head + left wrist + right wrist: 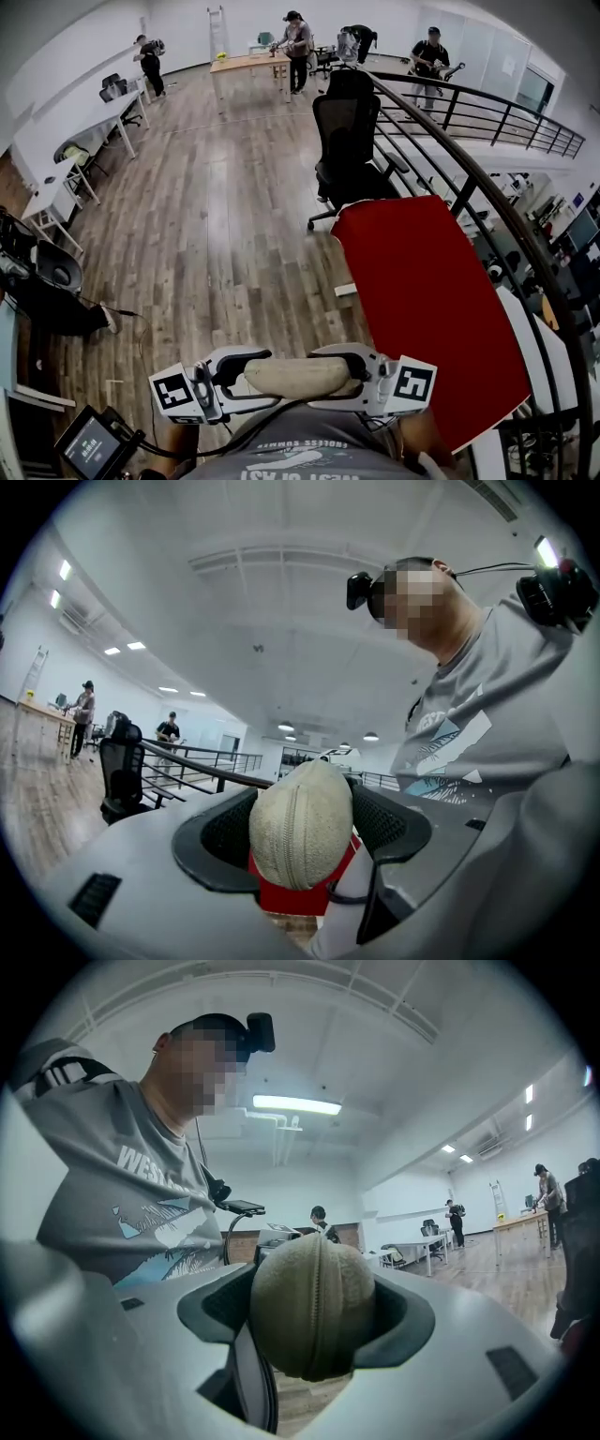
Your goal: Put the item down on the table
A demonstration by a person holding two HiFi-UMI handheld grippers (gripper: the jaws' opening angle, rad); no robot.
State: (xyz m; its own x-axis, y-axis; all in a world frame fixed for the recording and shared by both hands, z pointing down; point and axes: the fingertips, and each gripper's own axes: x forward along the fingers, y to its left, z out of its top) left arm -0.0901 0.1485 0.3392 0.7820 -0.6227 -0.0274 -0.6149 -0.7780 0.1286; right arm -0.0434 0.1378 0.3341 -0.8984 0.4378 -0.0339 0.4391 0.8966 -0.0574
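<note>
Left gripper (pixel 246 377) and right gripper (pixel 362 375) sit side by side at the bottom centre of my head view, facing each other. A beige zipped pouch (pixel 298 377) is stretched level between them. Its left end sits in the left gripper's jaws and its right end in the right gripper's jaws.

In the left gripper view the rounded end of the pouch fills the gap between the two dark pads (pixel 221 832), zip seam running up its middle, and both pads press on it. The right gripper view shows the same at the other end: jaws clamped on the pouch, seam facing the camera. So each gripper grips one end, and the pouch hangs in the air just in front of my grey shirt (pixel 295 459).

A red table (pixel 422 300) fills the lower right of the head view, beside the right gripper's marker cube (pixel 412 382). The pouch is left of the table's near edge, over the wood floor (pixel 206 234) and not over the red top. A black chair (pixel 349 141) stands beyond the table's far end, against a curved railing (pixel 487 202).
</note>
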